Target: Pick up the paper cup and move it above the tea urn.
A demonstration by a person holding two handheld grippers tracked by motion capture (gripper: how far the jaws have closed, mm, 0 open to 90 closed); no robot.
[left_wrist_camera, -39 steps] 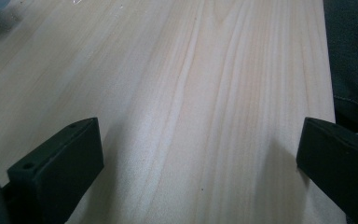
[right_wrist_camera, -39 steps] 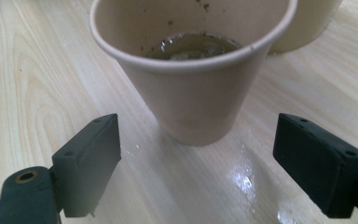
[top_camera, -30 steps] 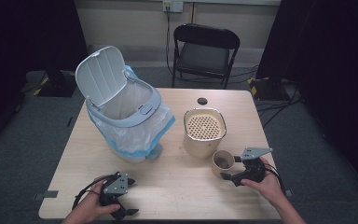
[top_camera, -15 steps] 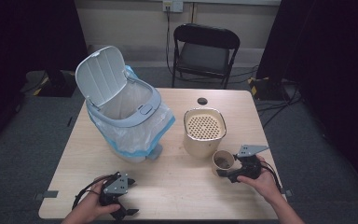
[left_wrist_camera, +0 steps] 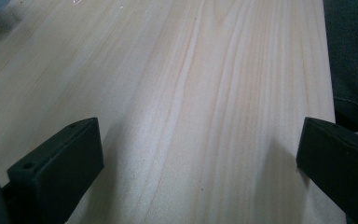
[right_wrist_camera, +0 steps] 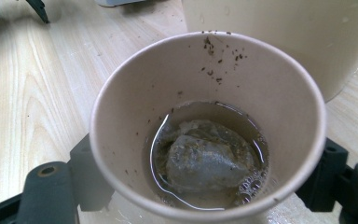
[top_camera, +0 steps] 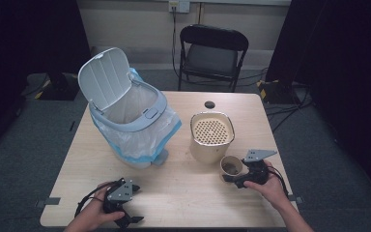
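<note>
On the wooden table (top_camera: 183, 193) the lidded trash bin (top_camera: 125, 121), lined with a plastic bag and with its lid flipped up, stood at the left, well apart from the work. To its right stood the beige container with a perforated top (top_camera: 211, 137). Just beside that container, near the table's right front edge, sat the paper cup (right_wrist_camera: 205, 126), with murky liquid, a soaked tea bag (right_wrist_camera: 205, 161) and stray specks on its inner wall. The right gripper (top_camera: 241, 178) had just been closing its jaws, which a second earlier stood wider beside the cup; they now hugged its lower wall on both sides, apparently grasping it. That suggested the cup was secured and ready to be lifted, probably to empty it. The left gripper (top_camera: 121, 212) rested near the front edge, jaws spread over bare wood, holding nothing.
</note>
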